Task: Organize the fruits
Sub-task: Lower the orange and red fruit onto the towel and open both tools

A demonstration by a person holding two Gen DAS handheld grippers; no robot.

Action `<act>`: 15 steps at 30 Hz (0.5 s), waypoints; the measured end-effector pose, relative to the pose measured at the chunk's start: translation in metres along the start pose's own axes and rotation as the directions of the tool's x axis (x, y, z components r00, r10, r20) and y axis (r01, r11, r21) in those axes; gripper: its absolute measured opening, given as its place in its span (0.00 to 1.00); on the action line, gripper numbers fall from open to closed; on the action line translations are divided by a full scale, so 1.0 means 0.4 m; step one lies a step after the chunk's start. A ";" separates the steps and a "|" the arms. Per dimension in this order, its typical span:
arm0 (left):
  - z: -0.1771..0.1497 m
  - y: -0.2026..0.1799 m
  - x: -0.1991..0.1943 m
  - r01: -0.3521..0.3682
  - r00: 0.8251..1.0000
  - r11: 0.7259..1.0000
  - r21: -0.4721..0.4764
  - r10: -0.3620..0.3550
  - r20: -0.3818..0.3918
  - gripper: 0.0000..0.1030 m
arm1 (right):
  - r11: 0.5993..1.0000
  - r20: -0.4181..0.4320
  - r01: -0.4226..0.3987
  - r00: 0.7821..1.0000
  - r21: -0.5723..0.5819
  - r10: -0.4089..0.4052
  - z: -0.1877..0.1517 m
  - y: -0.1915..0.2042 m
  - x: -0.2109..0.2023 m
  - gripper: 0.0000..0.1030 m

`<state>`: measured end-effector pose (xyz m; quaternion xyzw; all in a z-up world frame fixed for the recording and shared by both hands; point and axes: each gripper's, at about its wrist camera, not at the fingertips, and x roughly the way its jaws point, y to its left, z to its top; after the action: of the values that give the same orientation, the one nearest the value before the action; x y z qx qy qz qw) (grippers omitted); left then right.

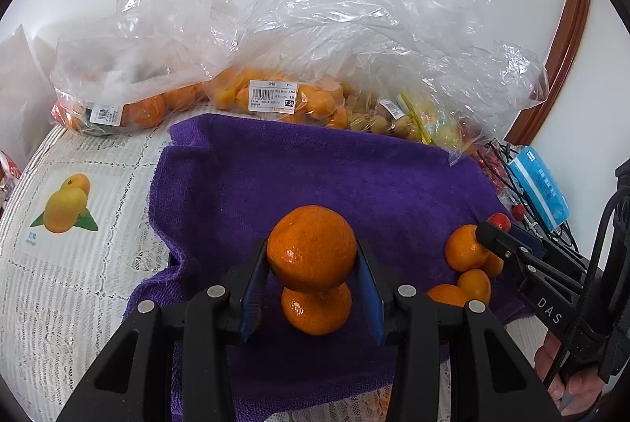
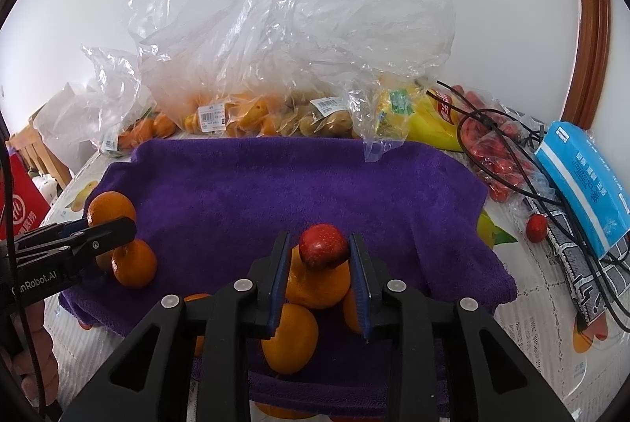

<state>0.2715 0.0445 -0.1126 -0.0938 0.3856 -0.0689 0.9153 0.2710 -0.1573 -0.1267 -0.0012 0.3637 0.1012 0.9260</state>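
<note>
Left wrist view, low centre of frame: the left gripper is clenched on a mandarin, held over another mandarin lying on the purple towel. Right wrist view: the right gripper has a small red fruit between its blue pads, directly above an orange pile; whether the pads press it I cannot tell. Judged best: lower each fruit beside its own kind, release gently so nothing rolls off the bench.
</note>
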 end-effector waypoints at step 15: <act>-0.003 -0.004 -0.004 0.002 1.000 1.000 0.001 -0.002 0.014 0.42 | 1.000 0.002 -0.004 1.000 -0.001 0.004 0.000 0.004 0.000 0.45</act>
<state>0.2692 0.0432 -0.1119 -0.0940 0.3789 -0.0694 0.9180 0.2706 -0.1558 -0.1265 -0.0007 0.3627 0.1032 0.9262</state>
